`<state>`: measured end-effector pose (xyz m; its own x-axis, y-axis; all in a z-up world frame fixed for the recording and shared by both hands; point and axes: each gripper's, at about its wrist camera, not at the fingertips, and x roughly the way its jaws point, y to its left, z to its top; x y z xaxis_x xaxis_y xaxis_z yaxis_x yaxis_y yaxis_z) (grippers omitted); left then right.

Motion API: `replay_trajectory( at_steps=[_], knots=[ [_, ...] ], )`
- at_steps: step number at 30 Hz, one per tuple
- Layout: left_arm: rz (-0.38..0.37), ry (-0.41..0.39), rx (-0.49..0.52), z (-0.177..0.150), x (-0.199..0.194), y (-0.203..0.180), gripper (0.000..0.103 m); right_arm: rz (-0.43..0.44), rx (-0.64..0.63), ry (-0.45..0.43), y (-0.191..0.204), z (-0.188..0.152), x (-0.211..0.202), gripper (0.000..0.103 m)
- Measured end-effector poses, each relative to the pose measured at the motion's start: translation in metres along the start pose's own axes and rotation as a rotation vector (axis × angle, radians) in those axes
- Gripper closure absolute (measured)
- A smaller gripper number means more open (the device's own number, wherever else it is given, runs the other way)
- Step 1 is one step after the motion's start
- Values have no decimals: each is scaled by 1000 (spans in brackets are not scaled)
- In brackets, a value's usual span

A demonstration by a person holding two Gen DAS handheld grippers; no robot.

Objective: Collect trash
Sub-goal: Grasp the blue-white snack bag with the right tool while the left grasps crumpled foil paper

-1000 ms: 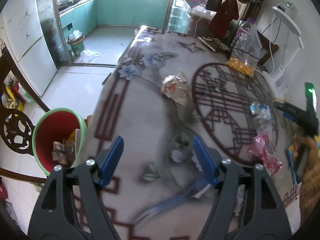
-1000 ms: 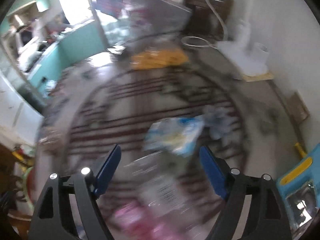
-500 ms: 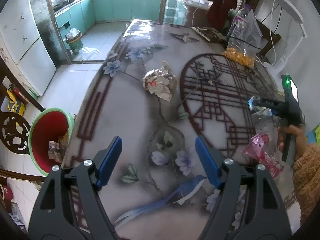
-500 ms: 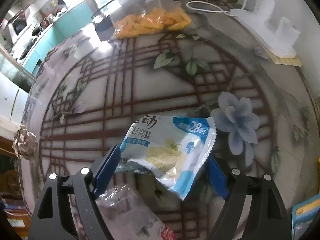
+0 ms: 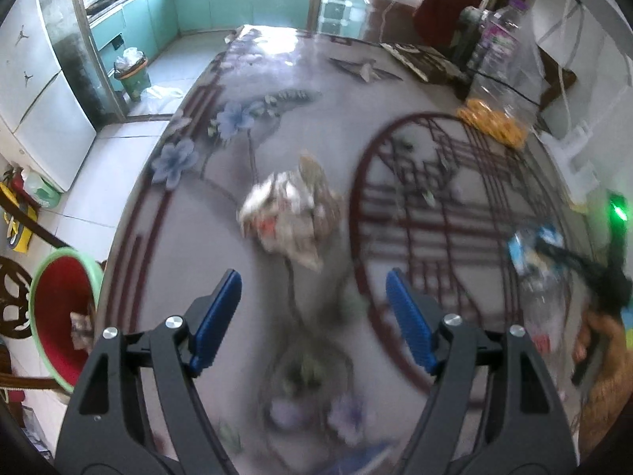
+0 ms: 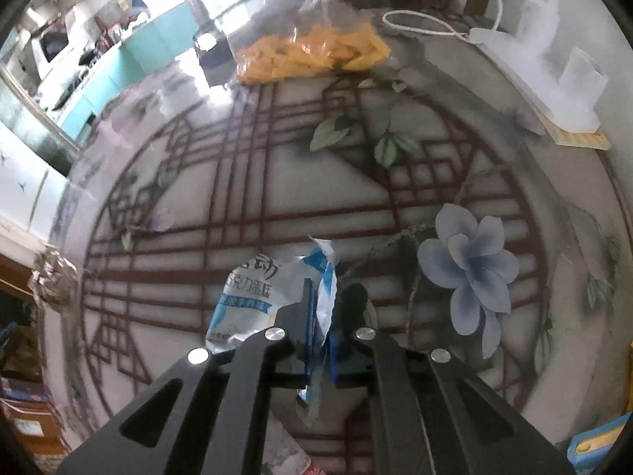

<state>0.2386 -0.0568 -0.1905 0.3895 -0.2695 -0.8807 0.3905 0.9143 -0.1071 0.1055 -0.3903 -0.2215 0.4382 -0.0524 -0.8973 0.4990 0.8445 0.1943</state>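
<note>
My right gripper (image 6: pixel 321 316) is shut on a blue and white snack wrapper (image 6: pixel 253 293), whose crumpled end sticks up between the blue pads. In the left wrist view that same wrapper (image 5: pixel 528 243) shows at the right, pinched by the other gripper above a clear plastic bag (image 5: pixel 544 304). My left gripper (image 5: pixel 314 316) is open above the patterned table (image 5: pixel 190 245), with nothing between its fingers. A crumpled paper ball (image 5: pixel 290 217) lies just beyond it. A red bin with a green rim (image 5: pixel 59 301) stands on the floor at the left and holds some trash.
A clear bag of orange snacks (image 6: pixel 312 53) lies at the table's far side, beside a white cable (image 6: pixel 427 25) and a white stand (image 6: pixel 554 79). A person's hand in an orange sleeve (image 5: pixel 605 352) holds the right gripper. A dark wooden chair (image 5: pixel 16 301) stands by the bin.
My right gripper came down over the blue and white wrapper and closed on it. My left gripper moved forward over the table toward the crumpled paper ball, still open.
</note>
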Motion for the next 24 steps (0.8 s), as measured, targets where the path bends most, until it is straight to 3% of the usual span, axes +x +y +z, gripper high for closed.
replay_trajectory(
  at_steps=[3,9,11,12,15,24],
  knots=[
    [35,-16,-7,20,20,4,28,36,-3,-31,5,0,-17,98],
    [46,60,-28,43,70,14,28,82,-25,-32,20,-1,-23,98],
    [24,75,-38,43,78,15,33,86,-26,-25,25,-2,-21,98],
    [24,81,-27,42,82,14,44,91,-25,-21,26,-1,-19,98],
    [9,67,16,41,80,9,53,104,-19,-17,31,-1,-18,98],
    [-53,7,-22,24,19,12,54,157,-36,-65,57,-8,-49,98]
  ],
)
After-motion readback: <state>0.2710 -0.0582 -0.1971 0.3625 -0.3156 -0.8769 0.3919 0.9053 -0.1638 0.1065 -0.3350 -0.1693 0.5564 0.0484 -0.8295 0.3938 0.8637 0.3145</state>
